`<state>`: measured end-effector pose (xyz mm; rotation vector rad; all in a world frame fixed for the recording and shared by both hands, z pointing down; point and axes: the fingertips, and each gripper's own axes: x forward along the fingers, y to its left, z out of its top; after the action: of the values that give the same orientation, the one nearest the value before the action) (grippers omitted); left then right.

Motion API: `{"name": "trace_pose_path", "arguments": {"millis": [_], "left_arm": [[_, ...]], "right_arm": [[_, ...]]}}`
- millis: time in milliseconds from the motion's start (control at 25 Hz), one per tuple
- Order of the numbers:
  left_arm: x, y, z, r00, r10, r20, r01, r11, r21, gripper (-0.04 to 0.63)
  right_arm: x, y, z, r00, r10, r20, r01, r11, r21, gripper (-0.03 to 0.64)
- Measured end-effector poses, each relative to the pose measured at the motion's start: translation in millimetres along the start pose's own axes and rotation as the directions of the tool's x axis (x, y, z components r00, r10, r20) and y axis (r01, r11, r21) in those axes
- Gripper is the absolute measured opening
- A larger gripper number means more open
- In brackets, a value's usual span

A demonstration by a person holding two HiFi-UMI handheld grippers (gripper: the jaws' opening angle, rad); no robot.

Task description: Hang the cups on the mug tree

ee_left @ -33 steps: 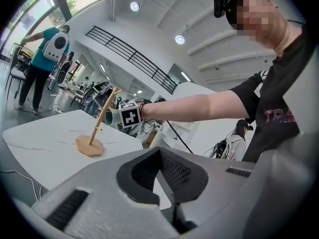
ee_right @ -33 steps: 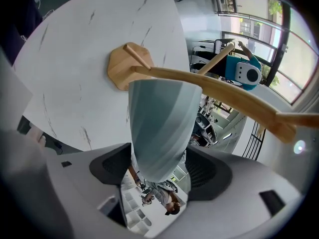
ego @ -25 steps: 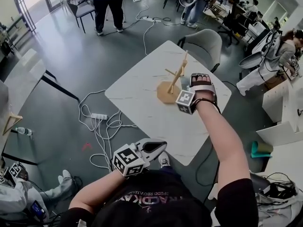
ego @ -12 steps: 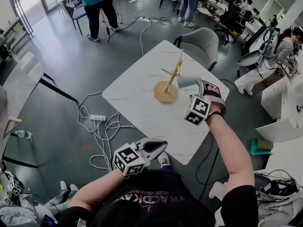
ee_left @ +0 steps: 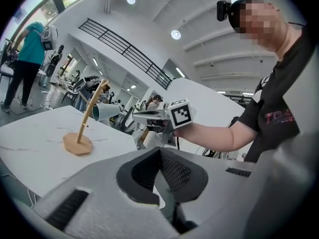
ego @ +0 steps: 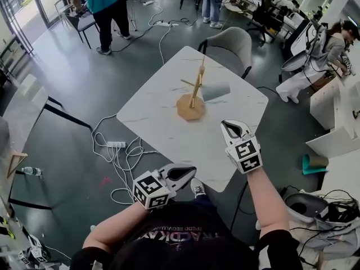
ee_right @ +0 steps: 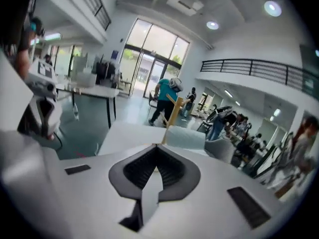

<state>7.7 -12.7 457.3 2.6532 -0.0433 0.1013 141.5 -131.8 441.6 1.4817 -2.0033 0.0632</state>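
Note:
A wooden mug tree (ego: pixel 193 89) stands on the white table (ego: pixel 163 117), toward its far side. A pale grey-green cup (ego: pixel 215 90) hangs on its right peg, mouth pointing right. My right gripper (ego: pixel 225 123) hovers over the table's near right part, shut and empty, well short of the tree. In the right gripper view the tree's post (ee_right: pixel 171 114) and the cup (ee_right: pixel 185 137) lie straight ahead of the closed jaws. My left gripper (ego: pixel 194 169) is held off the table's near edge, shut with nothing in it. The left gripper view shows the tree (ee_left: pixel 87 117) and cup (ee_left: pixel 106 112) at left.
A grey chair (ego: pixel 236 45) stands at the table's far side. A power strip with white cables (ego: pixel 117 145) lies on the floor at left. People stand at the back and at the right by other desks.
My right gripper has pulled back from the mug tree toward the near edge, leaving the cup hanging on the peg, and its jaws have closed. The left gripper has stayed put.

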Motion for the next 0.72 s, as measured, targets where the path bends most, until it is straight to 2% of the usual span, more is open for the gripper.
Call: {"name": "trace_pose_path", "arguments": {"millis": [40,120,240,440,720], "left_arm": [[1,-1,0,1.000,-0.002,-0.003,0.002,1.000,0.000,-0.003],[3,-2,-2,1.000,-0.006,-0.007,0.006,1.000,0.001,-0.003],[3,-4,-7,1.000,-0.012,-0.016,0.012,1.000,0.004,-0.003],[4,-10,-12,0.999,-0.026,-0.026,0.026,1.000,-0.005,-0.003],[-3,-13,-24,0.998,-0.035,-0.048,0.034,0.999,-0.018,-0.003]], "right_arm": [[-4,10,2,0.998,0.040,0.051,-0.044,0.996,0.082,0.011],[-13,31,5,0.984,0.101,0.148,-0.134,0.964,0.228,0.011],[-27,56,8,0.961,0.136,0.241,-0.218,0.908,0.358,0.009],[-53,83,10,0.936,0.153,0.316,-0.294,0.834,0.467,0.009],[-72,119,-11,0.934,0.181,0.309,-0.325,0.790,0.519,0.009]]}}
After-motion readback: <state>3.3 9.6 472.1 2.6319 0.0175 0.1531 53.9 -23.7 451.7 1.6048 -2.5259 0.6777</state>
